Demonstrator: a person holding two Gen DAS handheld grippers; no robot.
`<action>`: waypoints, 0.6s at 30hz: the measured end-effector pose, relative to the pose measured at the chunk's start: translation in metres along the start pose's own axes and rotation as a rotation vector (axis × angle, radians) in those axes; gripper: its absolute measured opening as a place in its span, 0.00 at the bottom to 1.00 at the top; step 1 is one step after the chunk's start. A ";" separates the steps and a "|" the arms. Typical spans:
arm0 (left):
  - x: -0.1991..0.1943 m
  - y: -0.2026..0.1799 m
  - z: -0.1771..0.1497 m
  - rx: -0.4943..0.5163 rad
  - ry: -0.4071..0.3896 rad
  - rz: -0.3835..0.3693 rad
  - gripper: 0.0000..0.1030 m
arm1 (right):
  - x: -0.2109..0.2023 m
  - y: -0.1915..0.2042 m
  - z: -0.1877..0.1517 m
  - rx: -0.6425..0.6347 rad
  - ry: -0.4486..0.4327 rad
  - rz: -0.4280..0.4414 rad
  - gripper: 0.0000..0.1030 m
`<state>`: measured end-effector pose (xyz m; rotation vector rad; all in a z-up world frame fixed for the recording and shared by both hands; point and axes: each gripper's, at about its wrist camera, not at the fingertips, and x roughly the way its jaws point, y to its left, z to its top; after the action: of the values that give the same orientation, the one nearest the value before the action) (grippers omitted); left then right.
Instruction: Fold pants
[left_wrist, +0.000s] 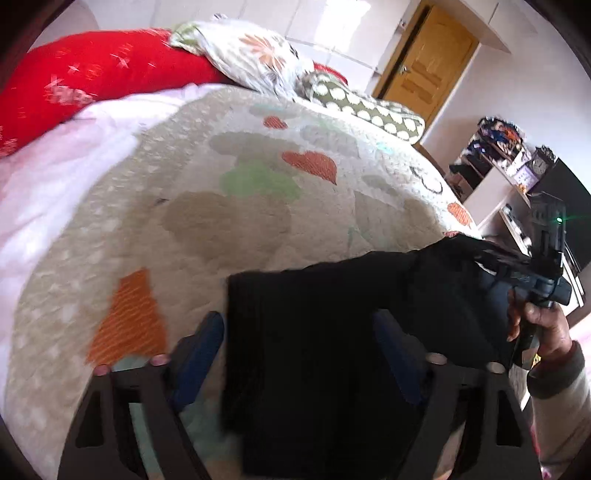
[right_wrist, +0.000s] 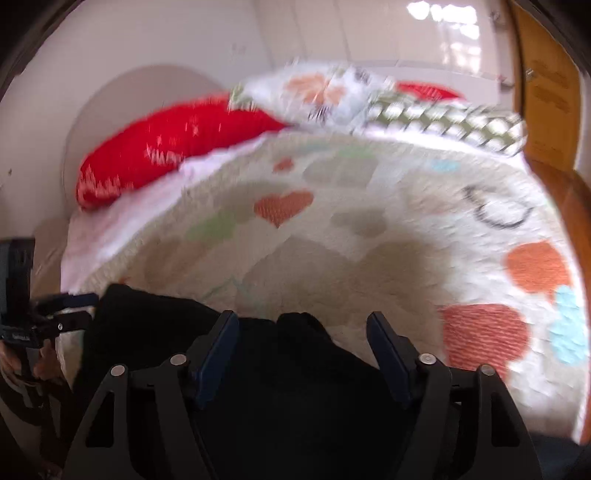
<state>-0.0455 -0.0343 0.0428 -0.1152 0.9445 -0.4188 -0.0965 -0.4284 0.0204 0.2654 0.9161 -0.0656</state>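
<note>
Black pants (left_wrist: 332, 332) lie in a folded stack on the near edge of the bed's patterned quilt (left_wrist: 240, 206). My left gripper (left_wrist: 299, 325) is open above the stack, its blue fingers (left_wrist: 201, 350) spread over the pants' left edge. My right gripper (right_wrist: 301, 325) is open too, low over the pants (right_wrist: 295, 387), with the cloth between and under its fingers (right_wrist: 218, 350). The right gripper also shows in the left wrist view (left_wrist: 546, 266), held by a hand at the pants' right end. The left gripper shows in the right wrist view (right_wrist: 66, 310) at the pants' left end.
A red pillow (left_wrist: 92, 81), a floral pillow (left_wrist: 251, 51) and a dotted pillow (left_wrist: 365, 107) lie at the head of the bed. A wooden door (left_wrist: 424, 74) and a cluttered shelf (left_wrist: 498, 166) stand to the right. The right wrist view is motion-blurred.
</note>
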 end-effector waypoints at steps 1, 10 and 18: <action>0.010 -0.005 0.005 0.014 0.031 0.011 0.47 | 0.008 -0.002 0.001 -0.002 0.029 0.001 0.16; 0.044 0.008 0.026 -0.073 0.036 0.034 0.34 | 0.040 -0.027 0.008 0.105 -0.013 -0.069 0.06; -0.003 -0.006 0.005 -0.030 -0.031 0.187 0.47 | -0.008 -0.022 0.000 0.140 -0.078 -0.014 0.37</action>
<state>-0.0443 -0.0388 0.0494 -0.0594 0.9223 -0.2295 -0.1045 -0.4500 0.0225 0.3837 0.8373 -0.1528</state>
